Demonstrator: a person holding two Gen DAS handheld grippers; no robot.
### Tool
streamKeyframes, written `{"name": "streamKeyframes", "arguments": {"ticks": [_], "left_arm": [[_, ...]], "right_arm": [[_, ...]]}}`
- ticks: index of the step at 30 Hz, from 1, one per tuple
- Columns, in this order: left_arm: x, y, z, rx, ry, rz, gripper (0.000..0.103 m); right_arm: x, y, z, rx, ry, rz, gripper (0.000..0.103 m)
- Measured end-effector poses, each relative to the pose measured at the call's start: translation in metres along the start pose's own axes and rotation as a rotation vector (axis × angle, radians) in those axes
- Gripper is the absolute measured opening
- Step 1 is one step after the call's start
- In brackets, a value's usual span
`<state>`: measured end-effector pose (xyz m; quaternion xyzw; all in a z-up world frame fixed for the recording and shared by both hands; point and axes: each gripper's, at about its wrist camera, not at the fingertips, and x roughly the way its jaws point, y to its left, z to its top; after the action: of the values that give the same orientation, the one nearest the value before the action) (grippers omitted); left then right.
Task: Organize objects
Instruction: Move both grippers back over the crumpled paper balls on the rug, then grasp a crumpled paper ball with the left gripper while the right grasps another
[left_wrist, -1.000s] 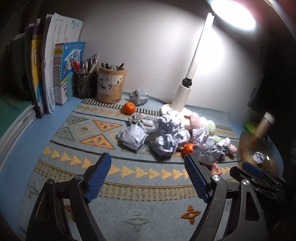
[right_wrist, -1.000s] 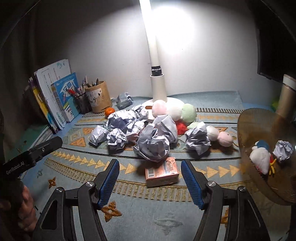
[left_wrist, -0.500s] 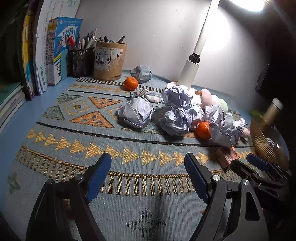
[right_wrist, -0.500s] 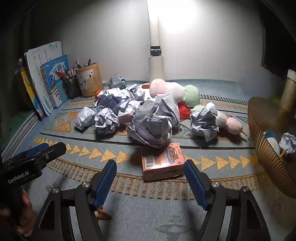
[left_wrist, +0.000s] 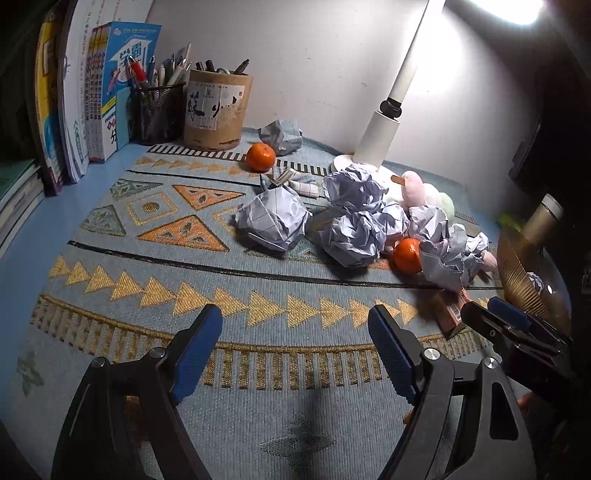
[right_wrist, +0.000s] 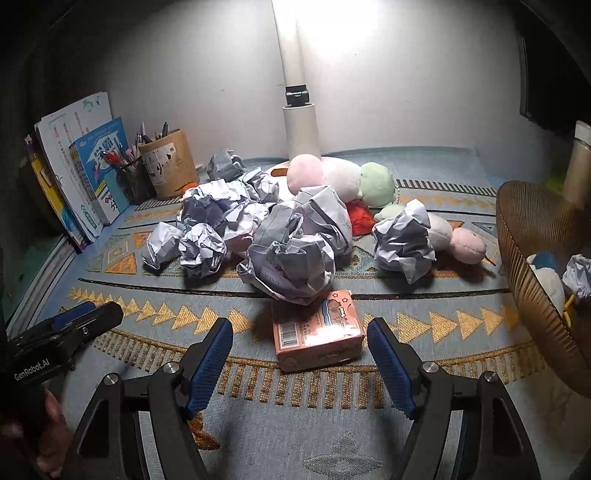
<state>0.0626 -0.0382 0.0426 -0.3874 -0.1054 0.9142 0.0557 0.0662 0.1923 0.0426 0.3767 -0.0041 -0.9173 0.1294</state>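
Several crumpled paper balls (left_wrist: 273, 218) (right_wrist: 291, 266) lie heaped mid-mat with plush toys (right_wrist: 340, 177). Two oranges show, one (left_wrist: 260, 157) near the back and one (left_wrist: 407, 255) among the paper. A pink box (right_wrist: 317, 332) (left_wrist: 448, 314) lies on the mat at the paper heap's front edge. My right gripper (right_wrist: 299, 328) is open, its fingertips on either side of the box, pads not pressing it. My left gripper (left_wrist: 294, 317) hangs open over bare mat, nothing between its fingers, with the paper balls well ahead of it.
A gold wire basket (right_wrist: 524, 280) at the right holds a paper ball and a toy. A white lamp post (left_wrist: 380, 136) stands at the back. Pen holders (left_wrist: 218, 110) and upright books (left_wrist: 96, 92) line the back left. The patterned mat (left_wrist: 147, 288) covers the desk.
Both grippers have sunk and come closer to the heap. The right gripper's jaws have spread wider, and the pink box now sits between their tips.
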Motion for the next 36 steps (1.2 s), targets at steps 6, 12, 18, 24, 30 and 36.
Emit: {"name": "streamKeyframes", "arguments": {"ticks": [6, 12, 18, 24, 30, 36], "left_arm": [[0.028, 0.001, 0.041, 0.086, 0.02, 0.065, 0.08], [0.066, 0.016, 0.058, 0.041, 0.065, 0.06, 0.08], [0.09, 0.018, 0.066, 0.041, 0.116, 0.066, 0.08], [0.096, 0.01, 0.061, 0.083, 0.114, 0.05, 0.054], [0.06, -0.004, 0.052, 0.136, 0.044, 0.023, 0.045], [-0.005, -0.024, 0.025, 0.122, -0.011, -0.061, 0.045]], "right_arm": [[0.017, 0.006, 0.023, 0.001, -0.013, -0.017, 0.079], [0.039, 0.006, 0.027, 0.005, 0.019, -0.03, 0.079], [0.051, 0.0, 0.027, 0.012, 0.038, -0.044, 0.075], [0.045, -0.004, 0.027, 0.018, 0.014, -0.038, 0.053], [0.013, -0.005, 0.024, 0.019, -0.035, -0.017, 0.053], [-0.034, -0.008, -0.003, -0.003, -0.019, 0.022, 0.054]]}}
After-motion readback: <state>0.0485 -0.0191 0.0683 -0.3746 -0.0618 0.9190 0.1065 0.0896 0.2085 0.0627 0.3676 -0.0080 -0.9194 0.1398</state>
